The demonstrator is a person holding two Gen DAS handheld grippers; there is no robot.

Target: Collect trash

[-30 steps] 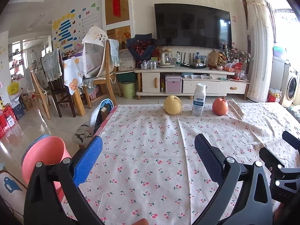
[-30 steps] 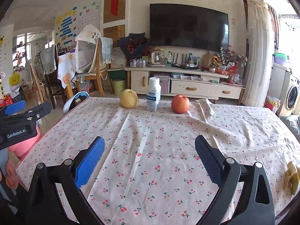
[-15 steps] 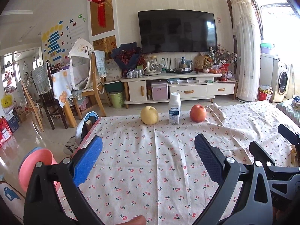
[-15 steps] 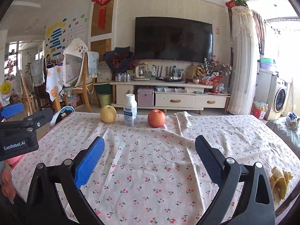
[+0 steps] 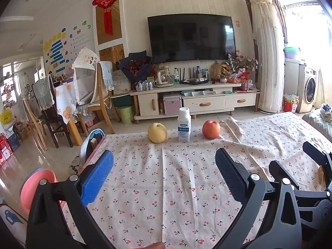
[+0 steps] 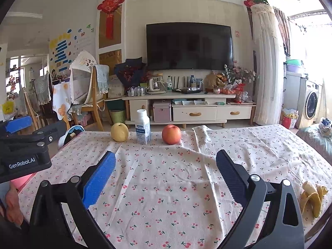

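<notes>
Gaping, both tools (image 5: 164, 166) (image 6: 166, 166) hover over cloth (image 6: 166, 186); banana peel (image 6: 313, 199) near its right edge.

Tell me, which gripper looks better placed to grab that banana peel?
Probably the right gripper. The banana peel lies at the table's right edge, just beside its right finger. The left gripper sits farther left, by the pink bin. Both are open and empty.

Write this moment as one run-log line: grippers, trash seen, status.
left gripper: open, empty | right gripper: open, empty | trash: banana peel at table edge, right | bin: left of table | status: peel not yet picked
</notes>
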